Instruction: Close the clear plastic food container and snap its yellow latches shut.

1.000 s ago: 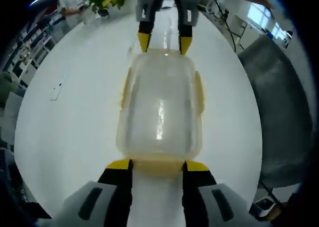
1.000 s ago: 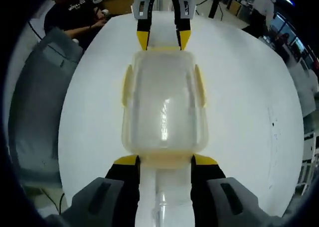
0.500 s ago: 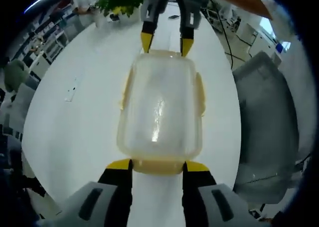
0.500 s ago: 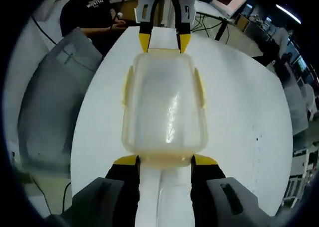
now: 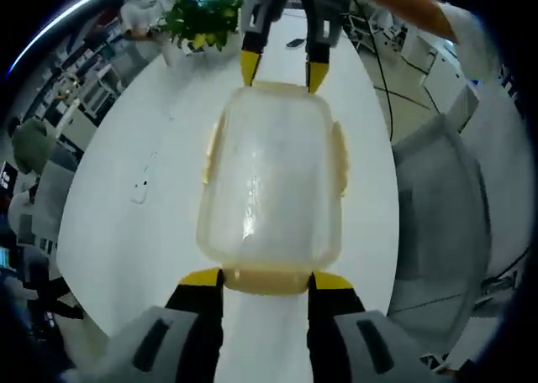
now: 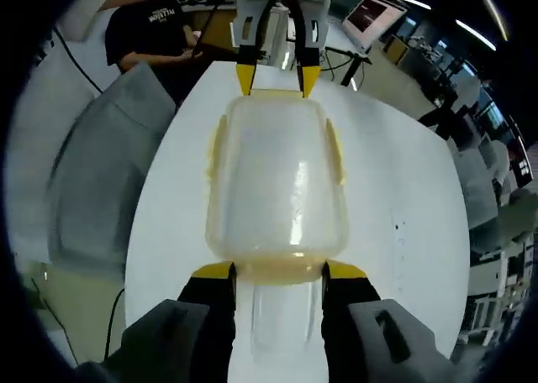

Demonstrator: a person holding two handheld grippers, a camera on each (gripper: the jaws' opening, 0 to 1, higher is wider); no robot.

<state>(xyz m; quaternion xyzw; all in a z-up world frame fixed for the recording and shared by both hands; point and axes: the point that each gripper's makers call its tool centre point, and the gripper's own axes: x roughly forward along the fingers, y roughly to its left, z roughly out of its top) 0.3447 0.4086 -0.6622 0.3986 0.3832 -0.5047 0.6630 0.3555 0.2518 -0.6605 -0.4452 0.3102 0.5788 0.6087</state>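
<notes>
Clear plastic, with yellow at the edges: the box (image 5: 269,177) sits between the two claws, and its lid looks to be on. The left claw (image 5: 266,280) has its tips at each side of the yellow latch (image 5: 267,280) on the near end, with a gap about as wide as the latch. I cannot tell if it is squeezing. The right claw (image 6: 276,272) stands the same way at the other end, where its view shows another latch (image 6: 278,270) between its tips. Two more latches run down the long sides (image 5: 213,148), and they seem to lie flat against the box.

My guess is that the lid is closed and the end latches are the step in hand. Next, each claw should push its latch down and in until it clicks. The two pushes need to match, or the box may slide or tip.

The box may be lifted a little above the white counter (image 5: 126,223); I cannot tell if it touches. A grey chair (image 5: 445,207) stands beside the counter. A green plant (image 5: 202,13) sits at the far end. In the right gripper view a person in a dark shirt (image 6: 160,30) sits nearby, and a screen (image 6: 370,13) glows in a big room of desks.
</notes>
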